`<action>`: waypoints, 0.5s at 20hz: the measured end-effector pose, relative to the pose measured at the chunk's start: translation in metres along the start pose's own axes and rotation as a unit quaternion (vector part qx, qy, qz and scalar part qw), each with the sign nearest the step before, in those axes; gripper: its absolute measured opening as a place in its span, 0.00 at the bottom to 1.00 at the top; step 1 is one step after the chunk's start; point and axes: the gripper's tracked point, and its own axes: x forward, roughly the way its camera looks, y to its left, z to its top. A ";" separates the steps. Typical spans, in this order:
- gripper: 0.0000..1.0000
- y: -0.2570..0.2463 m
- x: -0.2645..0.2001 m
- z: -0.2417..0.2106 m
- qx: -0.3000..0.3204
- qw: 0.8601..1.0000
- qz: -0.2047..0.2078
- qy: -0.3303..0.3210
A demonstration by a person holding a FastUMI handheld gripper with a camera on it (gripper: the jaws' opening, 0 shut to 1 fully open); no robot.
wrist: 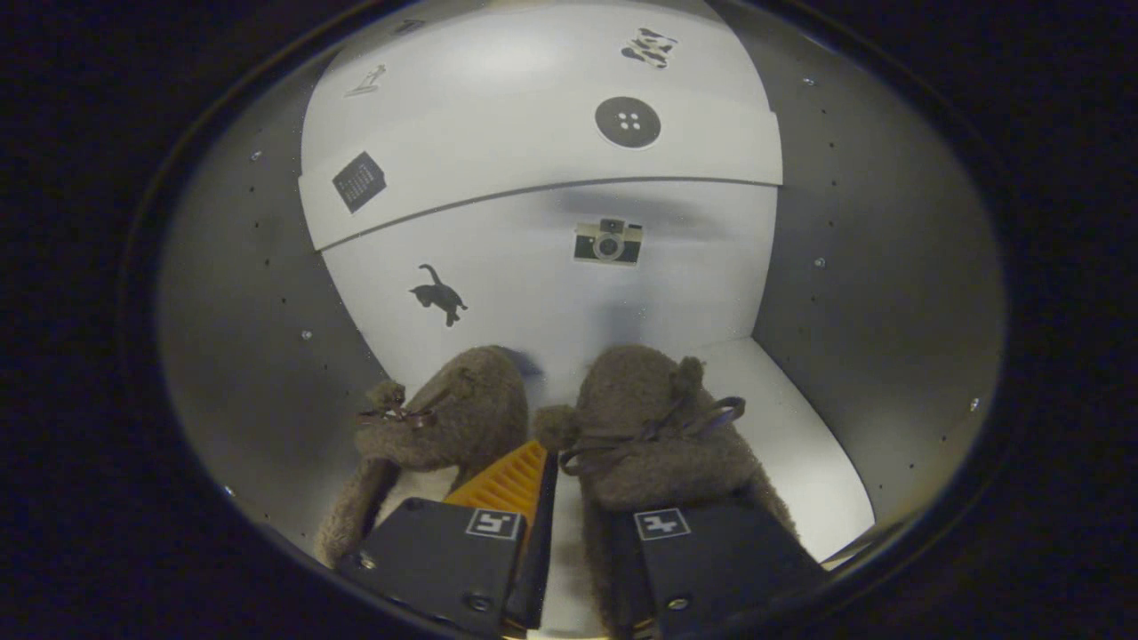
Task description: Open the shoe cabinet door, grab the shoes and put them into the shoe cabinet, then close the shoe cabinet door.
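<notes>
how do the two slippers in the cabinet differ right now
The left slipper lies tilted, its pale lining showing; the right slipper sits flat, opening hidden behind the tongs. The left slipper's bow is small and thin; the right slipper's ribbon bow is larger, with wide loops. One finger is inside the left slipper, one over the right. Both are brown, fuzzy, toes toward the back panel.

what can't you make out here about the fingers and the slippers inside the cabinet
- Gripper grip, gripper view: the fingers sit among the two slippers; whether both press on one is hidden by the finger blocks.
- Right slipper opening: covered by the right finger.
- Left slipper heel: cut off behind the left finger.
- Cabinet door: outside this view.
</notes>
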 end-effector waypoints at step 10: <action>0.82 0.021 -0.099 -0.007 -0.043 0.992 0.048 -0.106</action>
